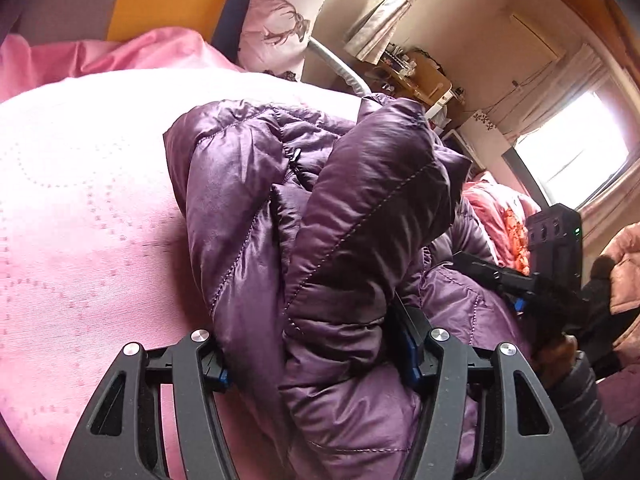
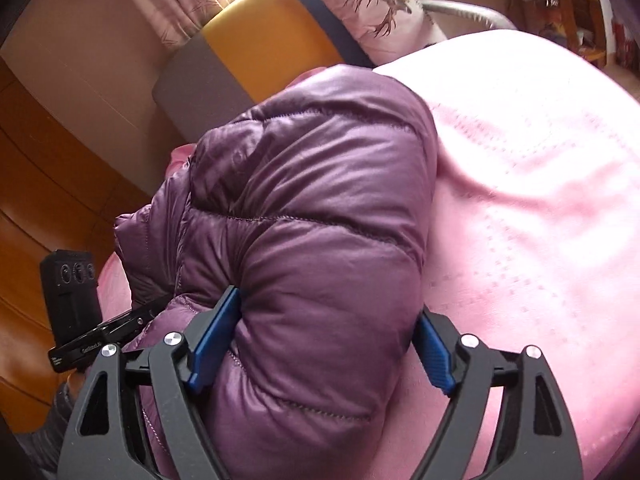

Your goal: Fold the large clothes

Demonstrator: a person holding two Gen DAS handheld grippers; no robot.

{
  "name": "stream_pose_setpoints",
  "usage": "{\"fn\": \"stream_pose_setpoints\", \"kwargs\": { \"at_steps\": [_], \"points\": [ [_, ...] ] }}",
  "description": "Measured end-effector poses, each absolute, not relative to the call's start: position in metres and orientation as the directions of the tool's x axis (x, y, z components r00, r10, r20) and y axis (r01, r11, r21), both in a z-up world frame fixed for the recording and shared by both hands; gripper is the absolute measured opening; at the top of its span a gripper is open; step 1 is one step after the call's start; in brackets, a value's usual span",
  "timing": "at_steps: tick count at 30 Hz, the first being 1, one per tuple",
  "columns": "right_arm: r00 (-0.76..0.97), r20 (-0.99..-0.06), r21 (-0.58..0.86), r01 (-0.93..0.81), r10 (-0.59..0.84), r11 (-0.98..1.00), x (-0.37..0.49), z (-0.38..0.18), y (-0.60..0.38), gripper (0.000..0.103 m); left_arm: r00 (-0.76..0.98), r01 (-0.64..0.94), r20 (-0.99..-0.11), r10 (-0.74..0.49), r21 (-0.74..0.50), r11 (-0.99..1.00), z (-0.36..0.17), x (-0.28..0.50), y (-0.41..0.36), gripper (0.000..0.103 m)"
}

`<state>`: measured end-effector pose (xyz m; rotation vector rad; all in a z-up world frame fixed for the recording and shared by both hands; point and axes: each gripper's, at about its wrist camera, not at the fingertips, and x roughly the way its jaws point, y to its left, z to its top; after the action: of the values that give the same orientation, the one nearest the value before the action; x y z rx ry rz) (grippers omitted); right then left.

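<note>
Fabric of a purple puffer jacket [image 1: 320,216] lying on a pink bed [image 1: 88,200] hides the left gripper [image 1: 316,364] pads; its jaws clamp a thick fold. The right gripper [image 2: 320,344] shows blue pads [image 2: 212,340] pinching another bunched section. A deer pillow [image 2: 376,12] sits at the headboard.

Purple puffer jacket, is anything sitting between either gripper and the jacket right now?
Nothing visible. The purple puffer jacket already bulges between the right gripper fingers, and a fold of it lies between the left gripper fingers. It lies on the pink bedspread, with the deer pillow well beyond it.
</note>
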<state>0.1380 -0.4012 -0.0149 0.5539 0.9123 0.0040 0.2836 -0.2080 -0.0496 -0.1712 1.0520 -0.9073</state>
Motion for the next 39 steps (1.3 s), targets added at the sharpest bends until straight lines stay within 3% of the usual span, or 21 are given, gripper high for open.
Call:
{"fn": "stream_pose_setpoints", "kwargs": {
  "at_steps": [2, 6, 8, 16, 20, 24, 31, 35, 39],
  "points": [
    [0.636, -0.762, 0.364, 0.261, 0.124, 0.894, 0.141, -0.002, -0.394, 0.088, 0.207, 0.545, -0.676, -0.708, -0.521, 0.657, -0.05, 0.286, -0.203, 0.059],
    [0.673, -0.739, 0.257, 0.323, -0.03, 0.911, 0.137, 0.019, -0.376, 0.087, 0.304, 0.546, -0.672, -0.676, -0.458, 0.701, -0.036, 0.266, -0.194, 0.059],
    [0.691, -0.718, 0.219, 0.336, -0.081, 0.916, 0.138, 0.027, -0.366, 0.088, 0.353, 0.534, -0.687, -0.636, -0.411, 0.739, -0.033, 0.263, -0.19, 0.069],
    [0.691, -0.713, 0.127, 0.29, -0.115, 0.949, 0.181, 0.037, -0.344, 0.083, 0.429, 0.478, -0.661, -0.616, -0.412, 0.775, -0.024, 0.266, -0.168, 0.075],
    [0.635, -0.768, 0.115, 0.267, -0.085, 0.957, 0.238, 0.019, -0.334, 0.08, 0.423, 0.428, -0.672, -0.608, -0.442, 0.788, -0.03, 0.272, -0.172, 0.078],
    [0.534, -0.84, 0.042, 0.241, -0.096, 0.97, 0.275, -0.018, -0.317, 0.087, 0.415, 0.39, -0.711, -0.568, -0.425, 0.817, -0.048, 0.275, -0.176, 0.081],
    [0.541, -0.833, 0.027, 0.244, -0.113, 0.969, 0.283, -0.045, -0.311, 0.092, 0.415, 0.351, -0.74, -0.53, -0.407, 0.843, -0.065, 0.285, -0.167, 0.084],
    [0.604, -0.795, 0.117, 0.239, -0.053, 0.964, 0.258, -0.031, -0.318, 0.092, 0.554, 0.364, -0.677, -0.485, -0.327, 0.872, -0.019, 0.265, -0.155, 0.082],
    [0.668, -0.743, 0.186, 0.255, -0.034, 0.949, 0.218, -0.006, -0.326, 0.091, 0.62, 0.423, -0.584, -0.523, -0.313, 0.85, 0.026, 0.253, -0.155, 0.08]
  ]
}}
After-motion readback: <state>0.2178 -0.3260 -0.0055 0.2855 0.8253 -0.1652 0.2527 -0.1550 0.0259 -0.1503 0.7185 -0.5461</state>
